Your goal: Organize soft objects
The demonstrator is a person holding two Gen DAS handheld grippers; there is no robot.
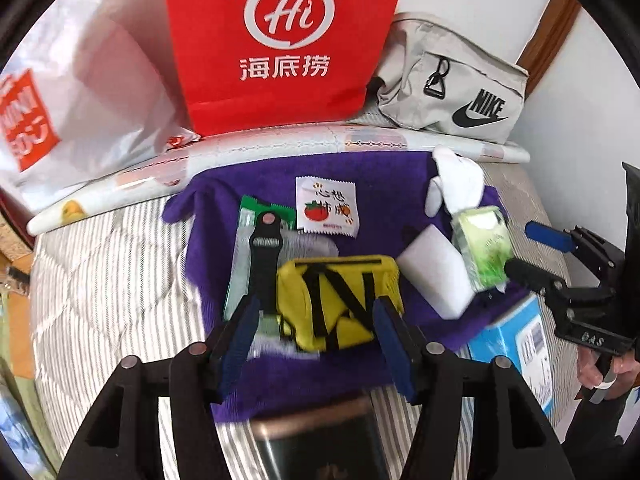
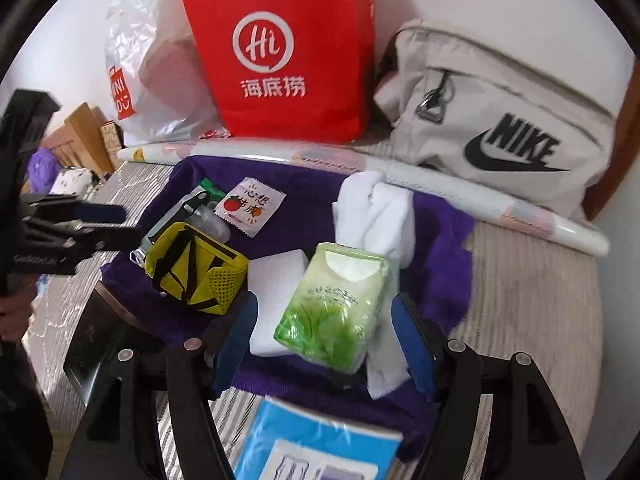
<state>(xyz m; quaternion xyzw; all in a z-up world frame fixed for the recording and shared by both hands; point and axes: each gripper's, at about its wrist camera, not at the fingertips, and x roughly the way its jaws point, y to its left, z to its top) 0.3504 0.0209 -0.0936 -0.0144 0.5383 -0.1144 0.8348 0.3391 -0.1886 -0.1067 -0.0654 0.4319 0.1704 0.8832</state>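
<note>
Left wrist view: the left hand-held gripper (image 1: pixel 314 338) hangs wide, gripping nothing, over a boxy yellow mesh pouch (image 1: pixel 340 300) lying crosswise on the fuzzy purple towel (image 1: pixel 384 184).

Right wrist view: the right hand-held gripper (image 2: pixel 324 338) stands wide, unclamped, around a glossy green tissue pack (image 2: pixel 336 304) on that towel, long axis running away from the camera.

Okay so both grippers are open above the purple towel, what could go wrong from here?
1. The green tissue pack lies partly on the white foam block and white cloth; the right gripper might pinch those too.
2. The yellow pouch overlaps a black strap and clear packets; the left gripper could drag them along.
3. The grippers are close and may collide.
</note>
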